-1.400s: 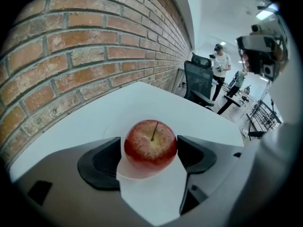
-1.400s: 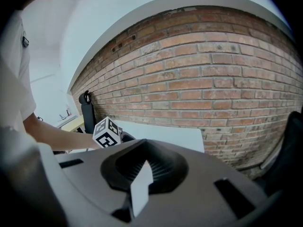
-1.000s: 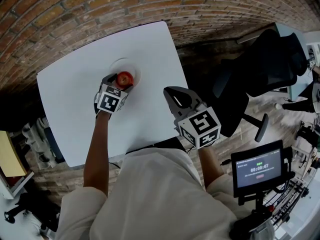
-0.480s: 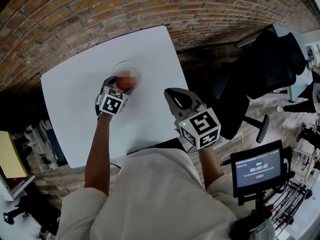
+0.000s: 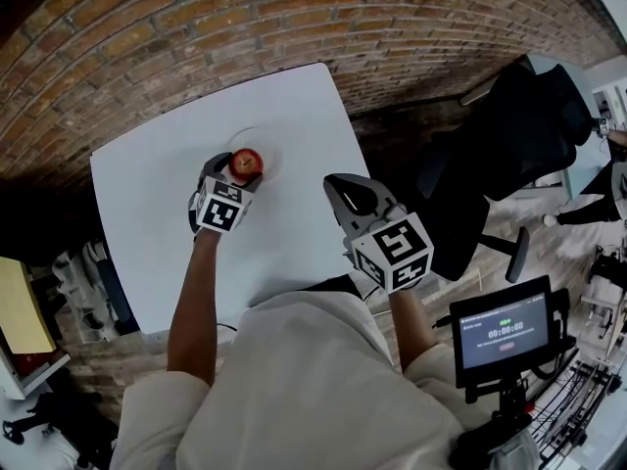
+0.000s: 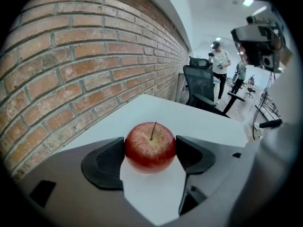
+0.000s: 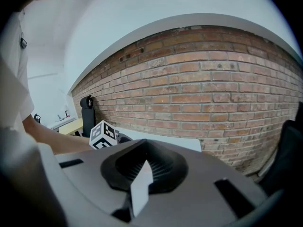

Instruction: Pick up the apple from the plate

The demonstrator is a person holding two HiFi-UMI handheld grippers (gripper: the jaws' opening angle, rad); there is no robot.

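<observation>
Apple: over the last second we see little change. It was already between the jaws of the left gripper, and it sits there now, over the plate. The dark pads press its two sides, jaws closed only to the fruit's width. We judge the grip made and the lift due or just starting; we cannot tell whether it has cleared the plate. Skin red, speckled yellow, glossy and round, with a thin stem upright, so it is firm but could roll in the curved pads. Plate white, shallow and round, barely distinct from the smooth white table. Right gripper, well to the right of the plate at the table's edge: unmoved, jaws together, holding nothing.
</observation>
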